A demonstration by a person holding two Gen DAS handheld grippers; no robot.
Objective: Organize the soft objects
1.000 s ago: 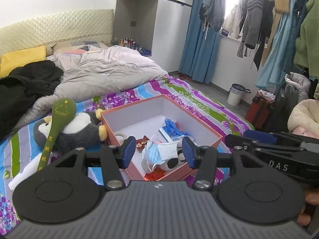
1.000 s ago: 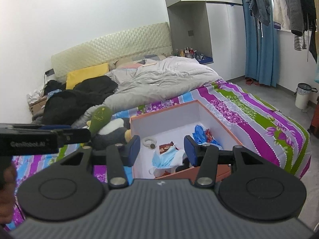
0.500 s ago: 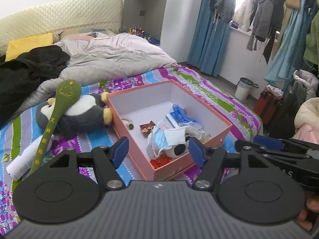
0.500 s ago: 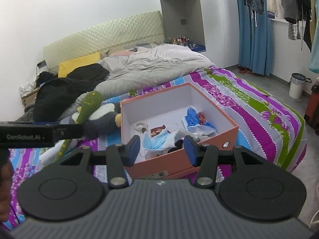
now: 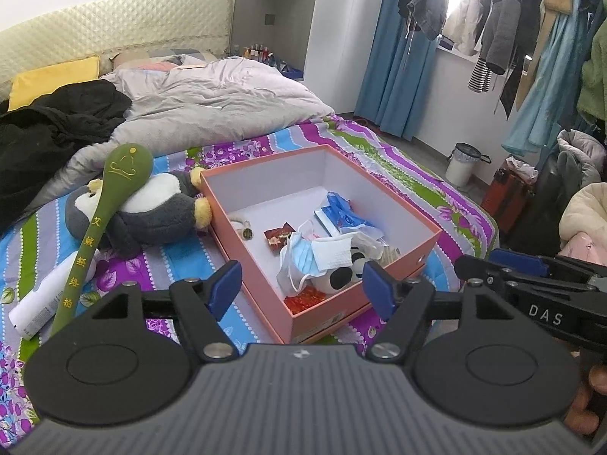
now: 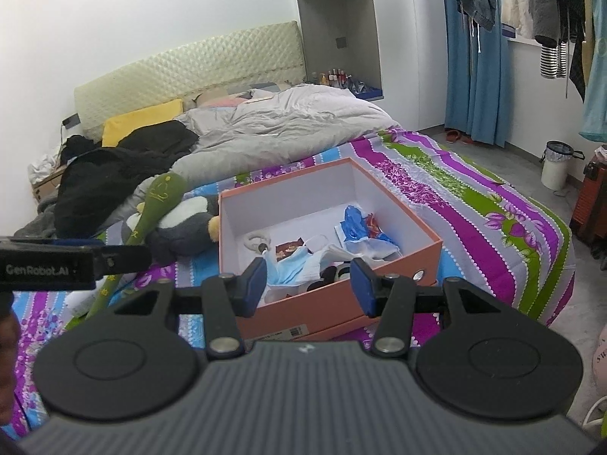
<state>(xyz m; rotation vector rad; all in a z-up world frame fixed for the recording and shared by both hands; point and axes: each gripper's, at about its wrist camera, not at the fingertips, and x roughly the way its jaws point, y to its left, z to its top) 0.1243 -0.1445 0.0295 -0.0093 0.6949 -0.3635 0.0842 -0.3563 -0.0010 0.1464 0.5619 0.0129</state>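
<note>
An orange box point(image 5: 413, 254) lies open on the striped bedspread. It holds a blue face mask point(image 5: 303, 256), a black-and-white plush point(image 5: 339, 276), a blue packet point(image 5: 341, 214) and small items. A grey-and-white penguin plush point(image 5: 151, 212) lies against the box's left side, with a green long-handled paddle point(image 5: 114, 182) resting over it. My left gripper point(image 5: 301, 286) hovers before the box's near corner, its jaws opening, nothing between them. In the right wrist view the right gripper point(image 6: 307, 286) stands open and empty in front of the box point(image 6: 322, 307), with the penguin point(image 6: 182, 227) to its left.
A white bottle point(image 5: 38, 307) lies near the paddle's handle. A grey duvet point(image 5: 212, 102), black clothes point(image 5: 49, 132) and a yellow pillow point(image 5: 53, 79) cover the far bed. Hanging clothes point(image 5: 504, 30), a white bin point(image 5: 461, 163) and a red suitcase point(image 5: 508, 197) stand at the right.
The left gripper's jaws have spread wider, and its view has sunk and tipped down onto the box. The right gripper's jaws keep the same gap.
</note>
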